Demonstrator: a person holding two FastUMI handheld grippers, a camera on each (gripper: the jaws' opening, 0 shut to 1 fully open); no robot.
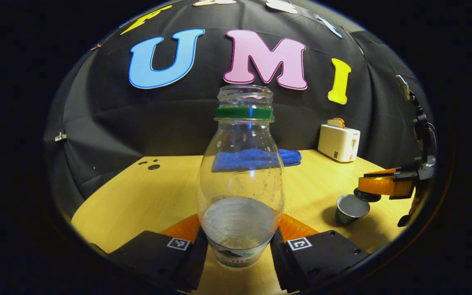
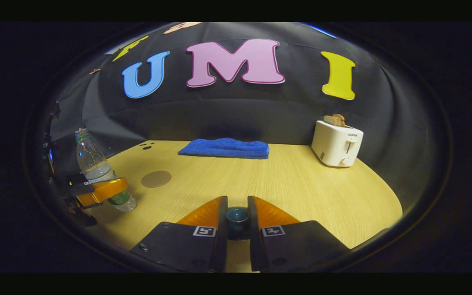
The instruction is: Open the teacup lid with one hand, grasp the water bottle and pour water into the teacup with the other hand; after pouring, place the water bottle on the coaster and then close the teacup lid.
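- Far left: left gripper [image 1: 239, 241] clamped on the water bottle [image 1: 240, 172], both fingers pressed against its lower body. Cap off, some water in the bottom, bottle upright at the table's [image 2: 301, 192] left edge; could not tell whether lifted or resting.
- Just right of that: round brown coaster [image 2: 156, 179] lying bare on the wood, near the bottle. Not needed yet.
- Back centre: folded blue towel [image 2: 224, 148], out of the way.
- Centre-right: right gripper [image 2: 237, 223] closed on the teacup lid [image 2: 237, 216], held just above and beside the open teacup [image 1: 350, 208].
- Far right: white toaster [image 2: 336, 143], irrelevant.
- Step in hand, by the look of it: lid off, bottle grasped, pour not started.
- Next up, probably: carry bottle over to the cup, tip slowly with the neck over the rim, keep lid clear.
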